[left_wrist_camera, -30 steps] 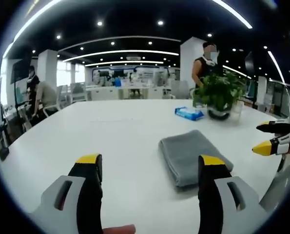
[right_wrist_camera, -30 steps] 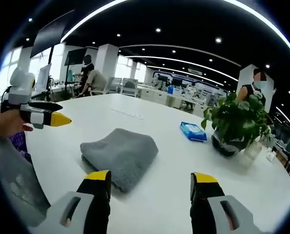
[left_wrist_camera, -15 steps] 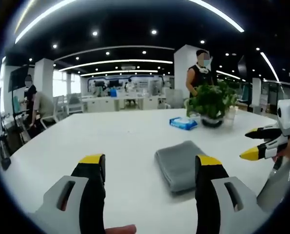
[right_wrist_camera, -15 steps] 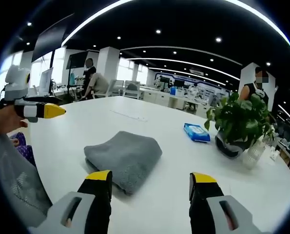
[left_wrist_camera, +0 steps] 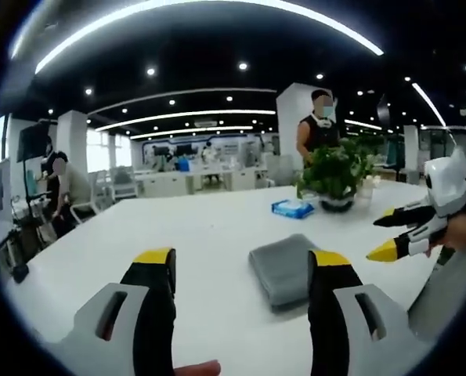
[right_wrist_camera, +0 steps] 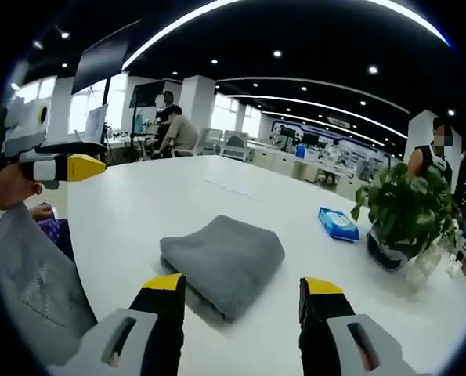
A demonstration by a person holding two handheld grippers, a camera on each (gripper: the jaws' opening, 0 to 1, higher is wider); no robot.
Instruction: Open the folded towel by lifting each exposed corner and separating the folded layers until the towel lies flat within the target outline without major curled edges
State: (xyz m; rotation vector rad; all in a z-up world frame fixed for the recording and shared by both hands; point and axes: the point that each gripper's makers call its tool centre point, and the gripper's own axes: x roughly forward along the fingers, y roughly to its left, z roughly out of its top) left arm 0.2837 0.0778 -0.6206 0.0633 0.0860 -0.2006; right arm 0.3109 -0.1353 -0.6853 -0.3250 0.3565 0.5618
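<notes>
Still folded: grey towel [right_wrist_camera: 223, 262] on white surface [right_wrist_camera: 139, 211]; left gripper [left_wrist_camera: 242, 262] and right gripper [right_wrist_camera: 244, 288] spread wide, empty.

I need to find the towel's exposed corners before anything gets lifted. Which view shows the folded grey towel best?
The right gripper view: the towel lies whole and unobstructed on the white table. In the left gripper view the towel is smaller and partly hidden behind one jaw of the left claw.

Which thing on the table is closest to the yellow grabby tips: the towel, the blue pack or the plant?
The folded grey towel. It lies just ahead of the right gripper, while the blue pack and potted plant sit farther back.
</notes>
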